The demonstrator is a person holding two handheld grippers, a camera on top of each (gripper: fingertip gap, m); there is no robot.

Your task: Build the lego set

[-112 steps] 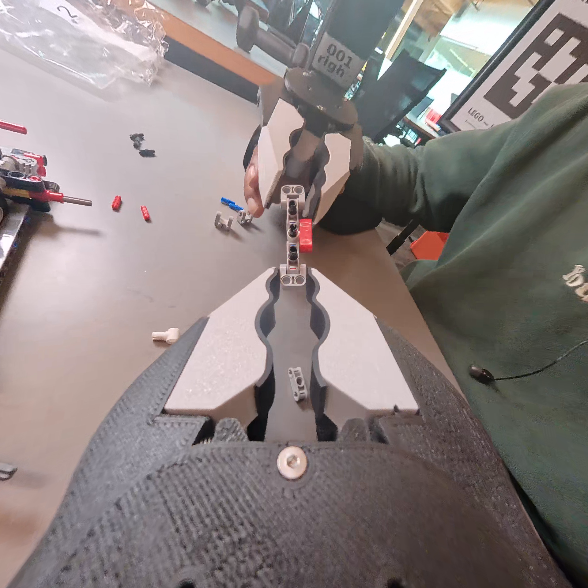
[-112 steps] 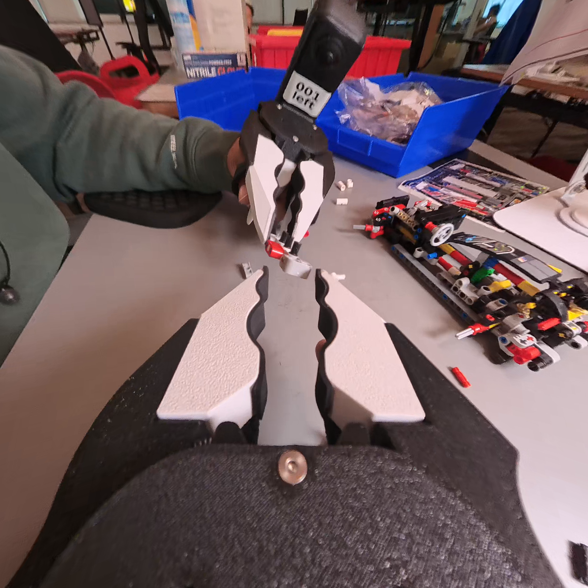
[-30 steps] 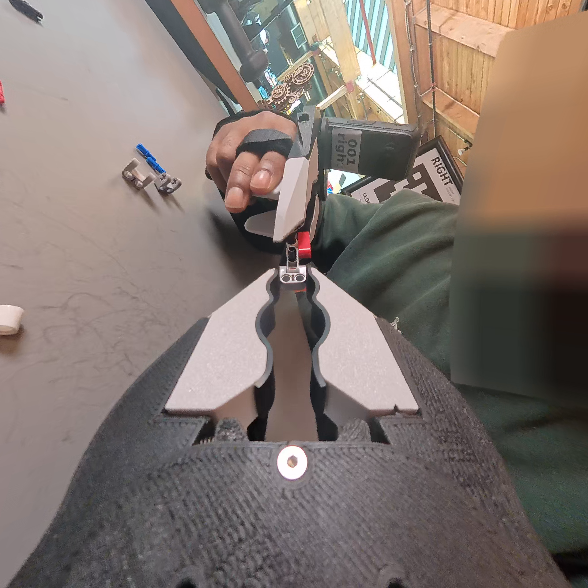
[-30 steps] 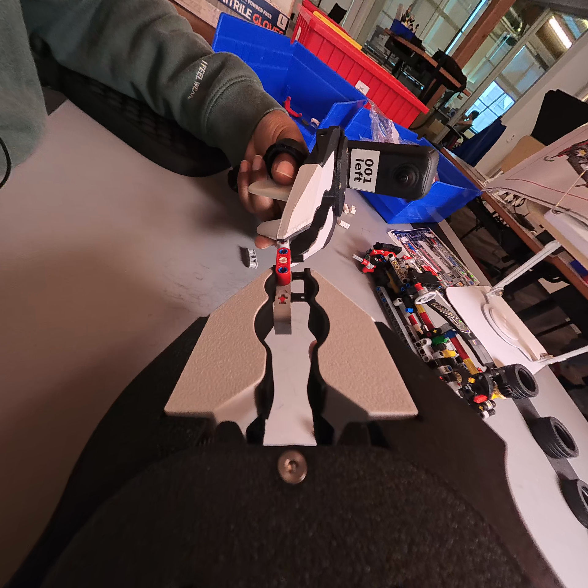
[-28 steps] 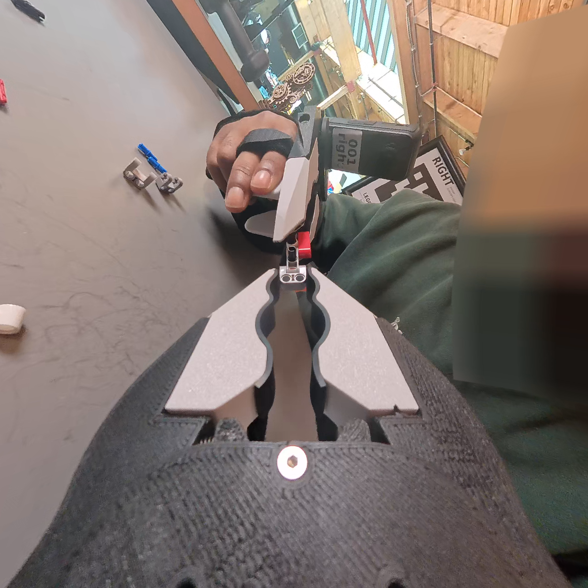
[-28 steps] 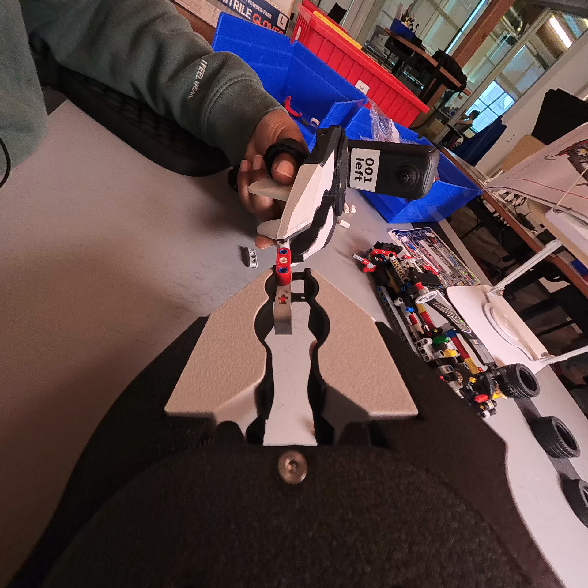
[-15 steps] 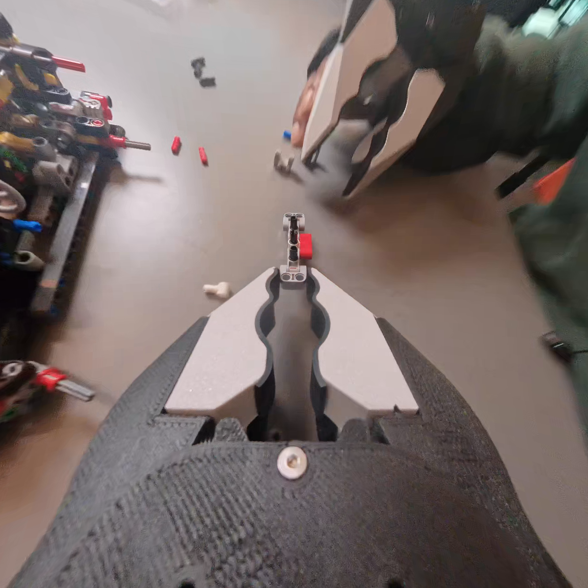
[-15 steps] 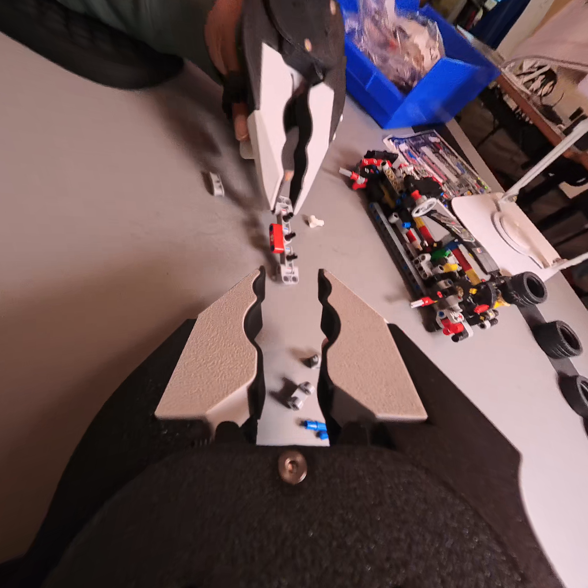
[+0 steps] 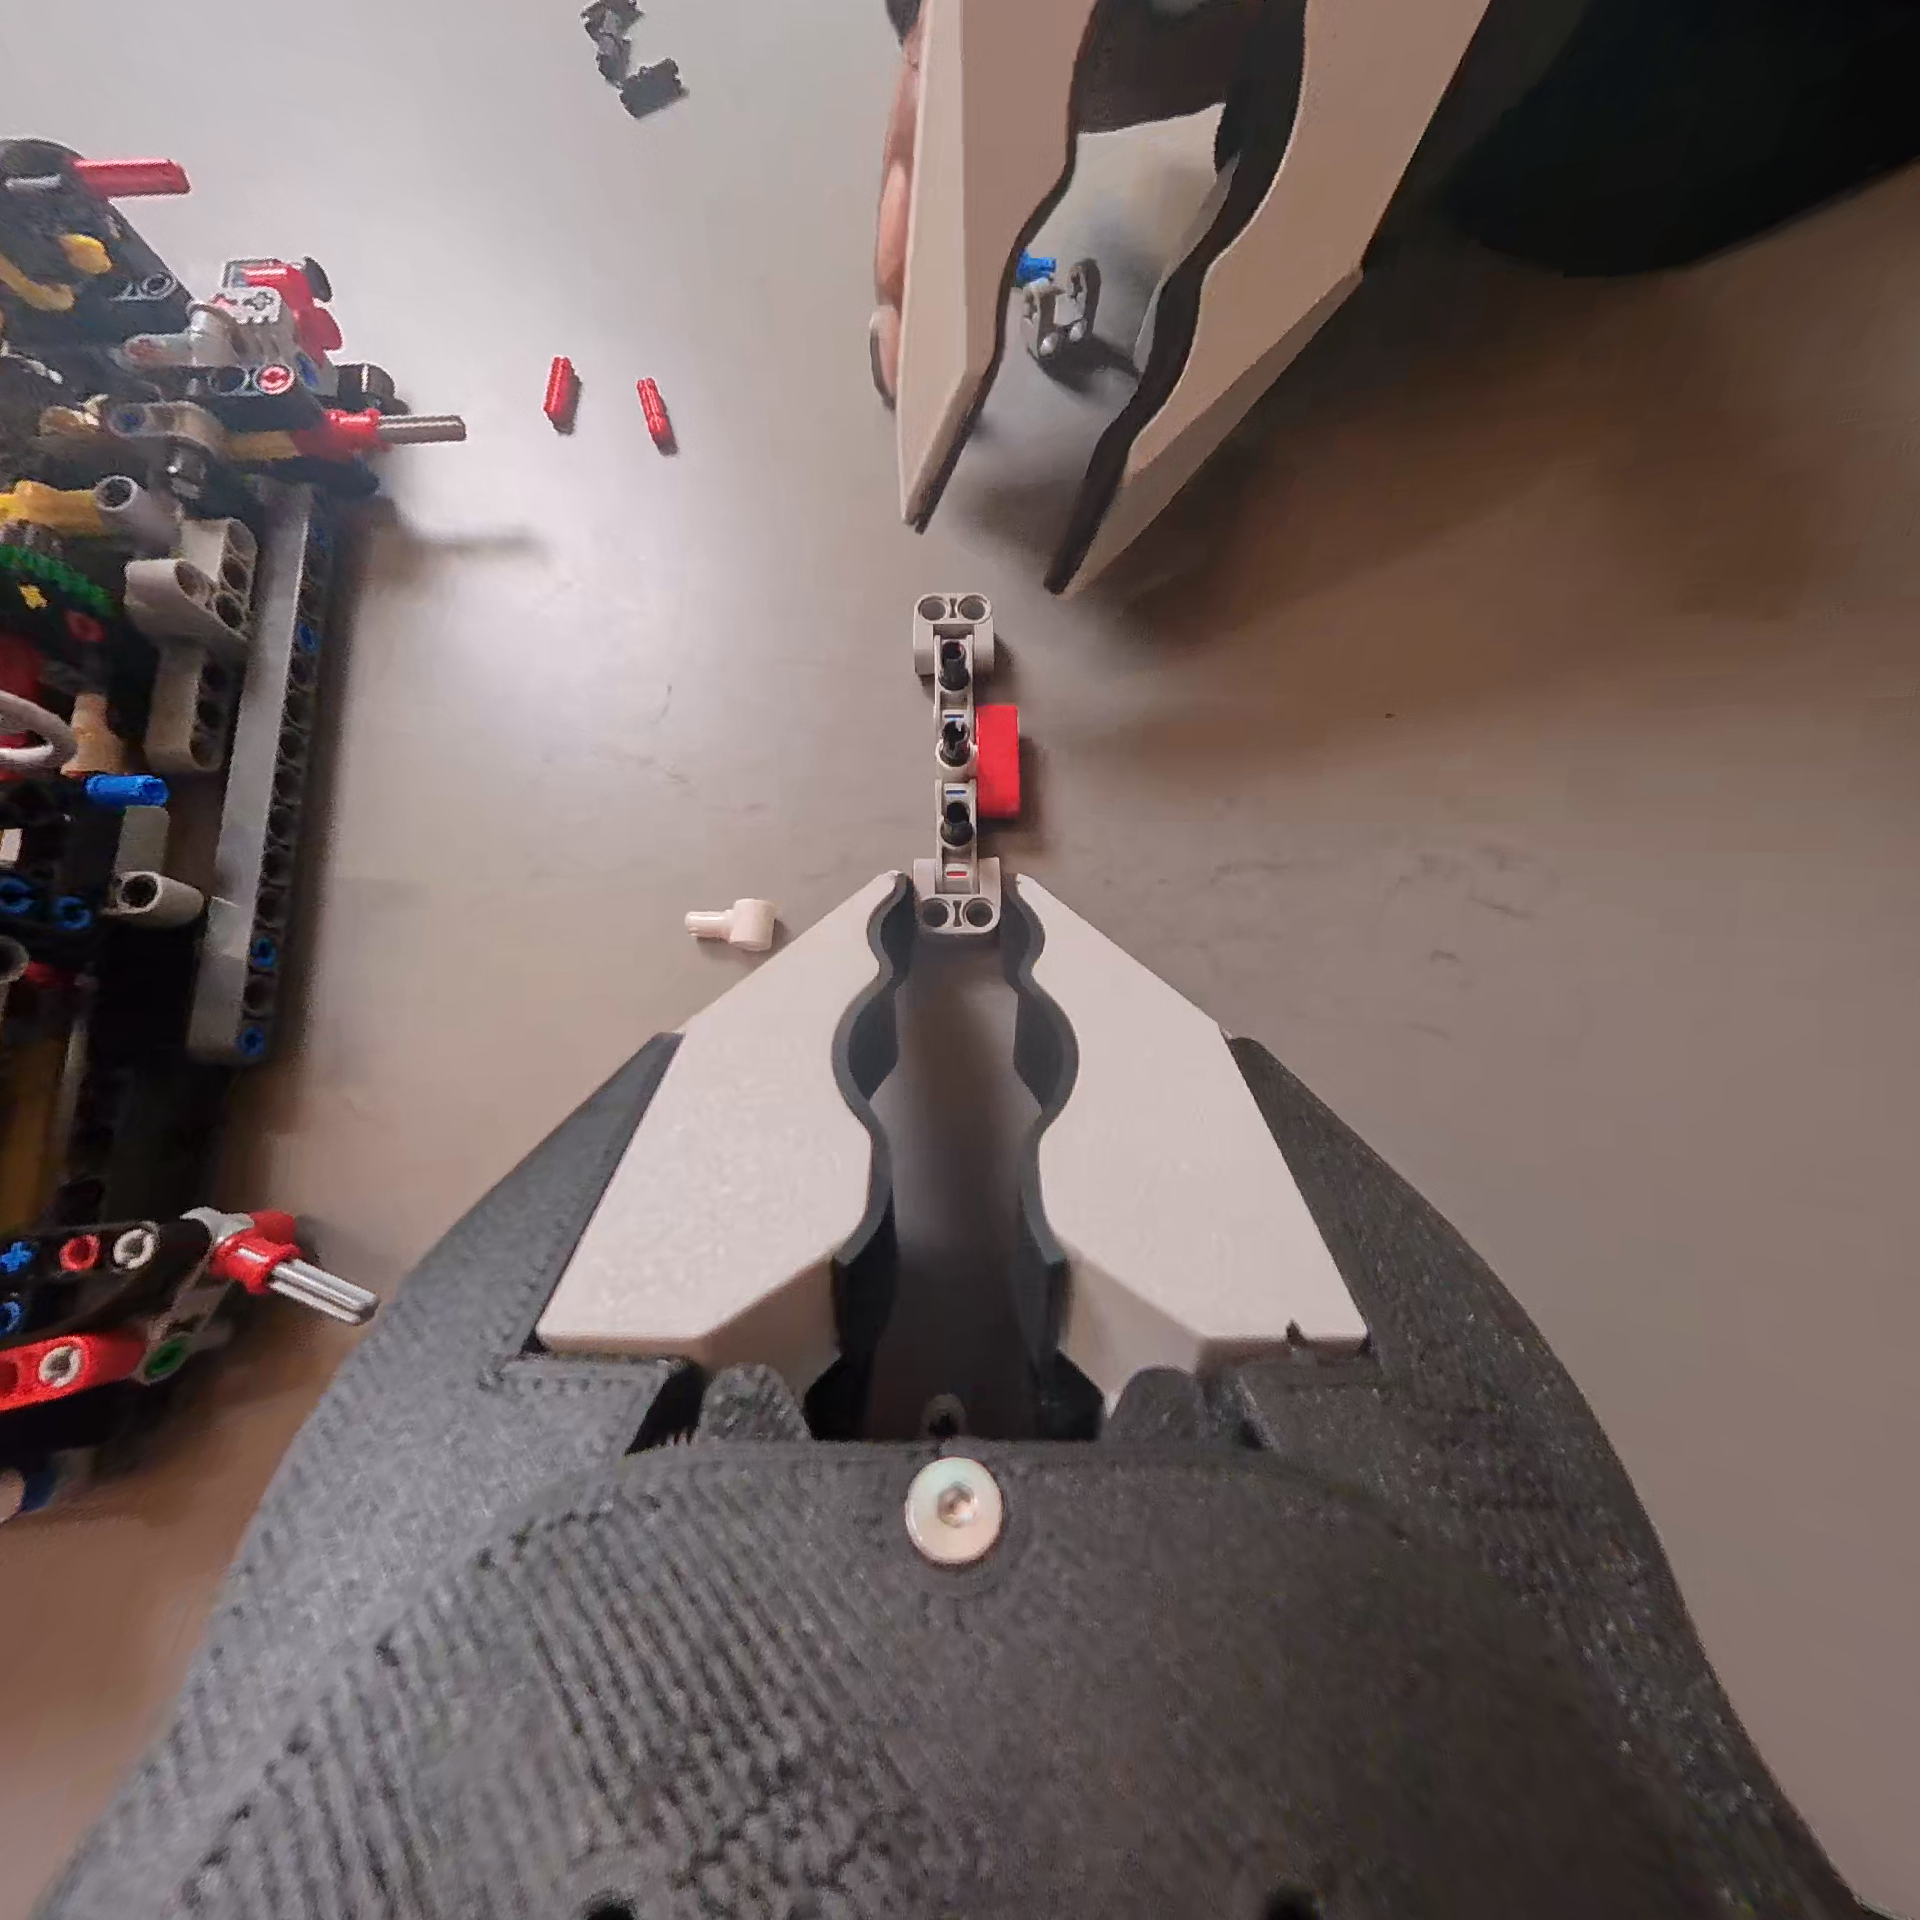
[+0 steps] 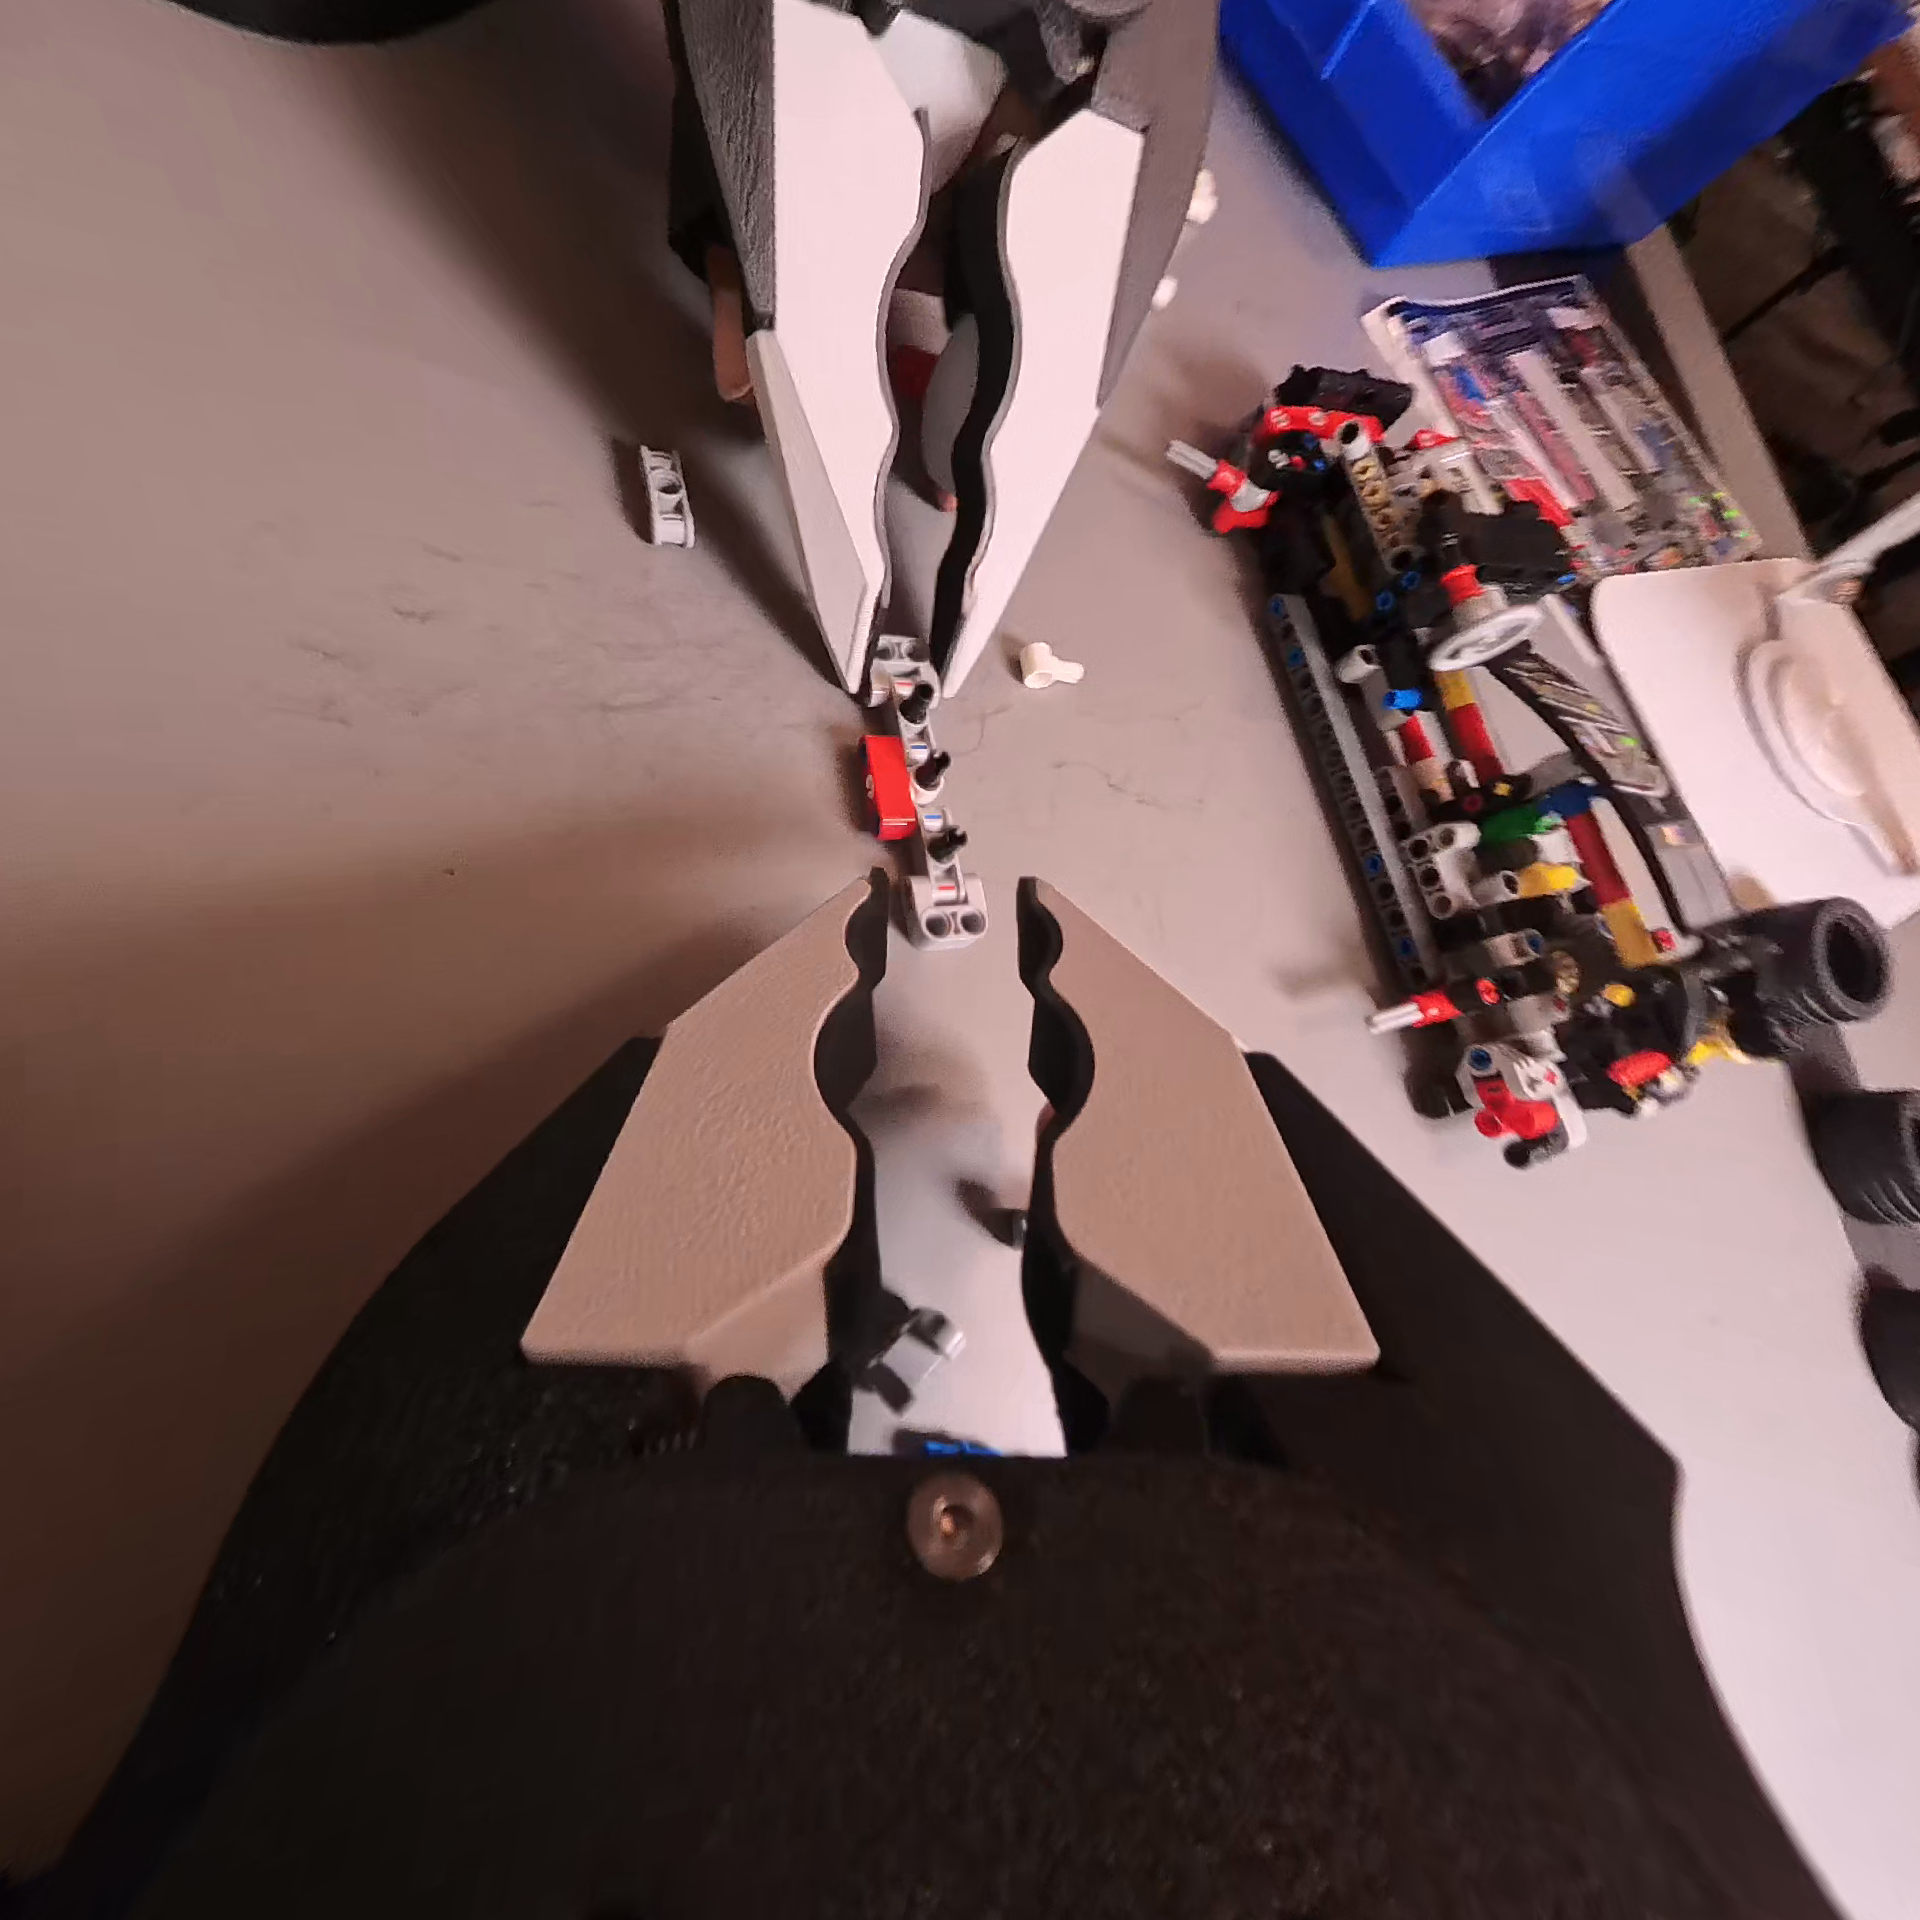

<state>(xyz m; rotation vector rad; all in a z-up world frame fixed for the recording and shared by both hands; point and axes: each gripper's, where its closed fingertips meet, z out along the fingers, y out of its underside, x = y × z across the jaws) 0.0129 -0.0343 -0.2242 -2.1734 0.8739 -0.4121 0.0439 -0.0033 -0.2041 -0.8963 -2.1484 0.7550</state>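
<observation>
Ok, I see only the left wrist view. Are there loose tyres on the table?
Observer: Yes, black tyres lie beside the car, at the right edge of the right wrist view.
Operator: And the booklet?
Observer: The booklet lies beyond the car, near a blue bin.
Operator: Any spare part behind my claw?
Observer: A grey connector lies on the table beside the left claw, not touching it.

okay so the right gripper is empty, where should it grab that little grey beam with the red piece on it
Probably the free end block of the grey beam, the one nearest the open right gripper. Come straight in along the beam, one finger on each flat side. The left gripper pinches the far end, and the red piece and black pins crowd the middle.
</observation>
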